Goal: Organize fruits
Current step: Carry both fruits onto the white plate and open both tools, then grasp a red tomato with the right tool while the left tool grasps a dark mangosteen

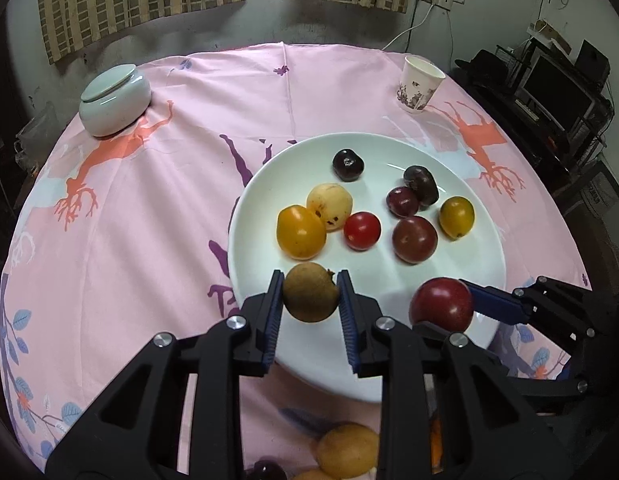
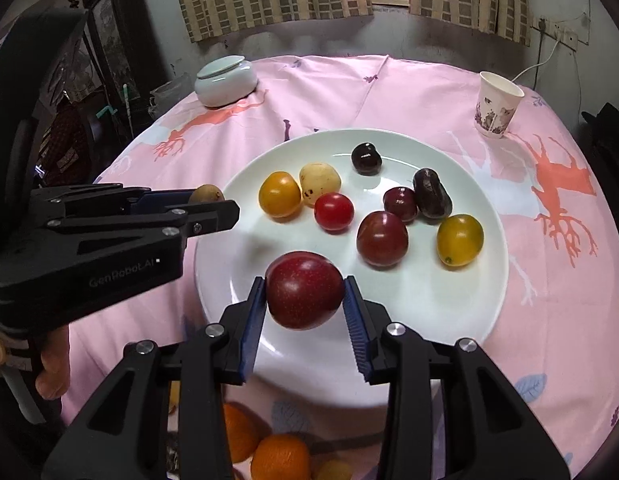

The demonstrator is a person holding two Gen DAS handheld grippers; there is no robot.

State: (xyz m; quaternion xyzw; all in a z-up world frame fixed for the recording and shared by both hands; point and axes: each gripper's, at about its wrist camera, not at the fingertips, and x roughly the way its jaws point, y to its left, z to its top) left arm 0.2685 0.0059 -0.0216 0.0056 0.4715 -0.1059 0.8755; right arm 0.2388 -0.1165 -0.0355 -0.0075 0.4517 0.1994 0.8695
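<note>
A round brown rough-skinned fruit [image 1: 311, 298] is pinched betw. the fingers of the left gripper [image 1: 310, 294], held above the near-left rim of the round white ceramic plate [image 1: 449, 148]; its small stem nub points up-right, no clear long axis. A glossy dark-red plum [image 2: 304, 289] is clamped by the right gripper [image 2: 305, 292] over the plate's near edge, long axis approx. crosswise betw. the fingers. Plate sits on pink-clothed worktop [image 1: 149, 208].

The round tabletop [image 1: 149, 208] carries a pink printed cloth. On the cloth stand 1 white plate [image 1: 461, 280], 1 lidded ceramic jar [image 1: 113, 100] and 1 paper cup [image 1: 419, 84]. Loose fruit [image 1: 347, 454] lies at the near edge.
</note>
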